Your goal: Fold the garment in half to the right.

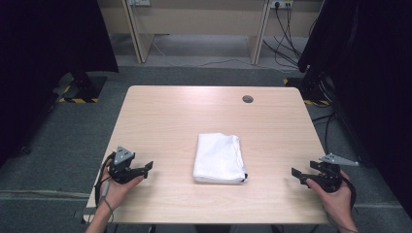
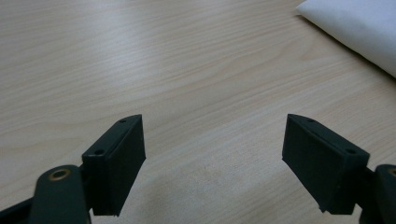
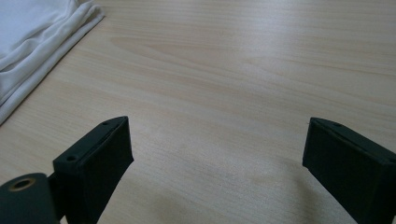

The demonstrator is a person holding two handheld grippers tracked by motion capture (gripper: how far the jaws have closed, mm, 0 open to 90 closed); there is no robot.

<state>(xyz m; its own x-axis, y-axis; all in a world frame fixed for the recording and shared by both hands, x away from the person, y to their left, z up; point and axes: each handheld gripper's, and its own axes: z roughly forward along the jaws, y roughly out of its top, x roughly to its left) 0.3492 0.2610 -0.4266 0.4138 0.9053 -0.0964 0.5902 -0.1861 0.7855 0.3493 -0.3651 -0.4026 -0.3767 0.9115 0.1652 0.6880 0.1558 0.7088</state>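
A folded white cloth (image 1: pixel 217 158) lies near the middle of the light wooden table (image 1: pixel 194 111). My left gripper (image 1: pixel 147 167) rests at the table's front left, held in a hand, its jaws pointing right toward the cloth. Its jaws stand wide apart over bare wood (image 2: pixel 215 158), and the cloth's corner (image 2: pixel 359 28) shows at the upper right of the left gripper view. My right gripper (image 1: pixel 298 176) sits at the front right, pointing left, also open with nothing between its jaws (image 3: pixel 217 163). The cloth's folded edges (image 3: pixel 37 42) show at the upper left of the right gripper view.
A small round cable hole (image 1: pixel 248 99) sits near the table's far edge. Beyond the table are desk legs and cables on a grey floor (image 1: pixel 204 63). Dark curtains stand at both sides.
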